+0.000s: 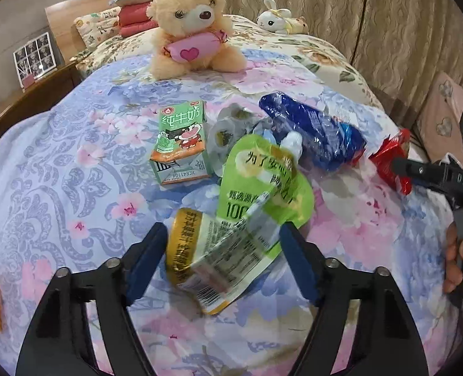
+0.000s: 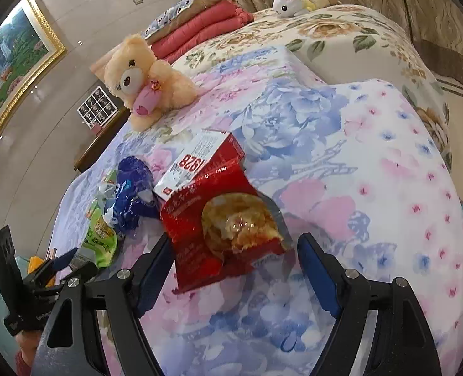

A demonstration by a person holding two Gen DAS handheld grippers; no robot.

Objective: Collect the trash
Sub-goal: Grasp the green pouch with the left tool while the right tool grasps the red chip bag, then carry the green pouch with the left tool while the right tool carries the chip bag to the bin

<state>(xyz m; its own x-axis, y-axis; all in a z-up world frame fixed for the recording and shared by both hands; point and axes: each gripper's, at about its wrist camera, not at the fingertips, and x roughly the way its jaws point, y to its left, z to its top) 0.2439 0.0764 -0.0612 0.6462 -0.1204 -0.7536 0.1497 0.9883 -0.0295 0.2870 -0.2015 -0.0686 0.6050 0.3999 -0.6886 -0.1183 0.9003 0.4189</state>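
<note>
Trash lies on a floral bedspread. In the left wrist view my left gripper is open, its blue fingers on either side of a yellow-and-white wrapper, beside a green spout pouch. Beyond lie a green milk carton, clear plastic cups and a blue wrapper. In the right wrist view my right gripper is open around a red snack bag; a red-and-white box lies behind it. The blue wrapper and green pouch show at left.
A teddy bear sits on the bed behind the trash, also in the right wrist view. A white plush rabbit lies at the far edge. Folded red blankets and a wooden nightstand stand at left.
</note>
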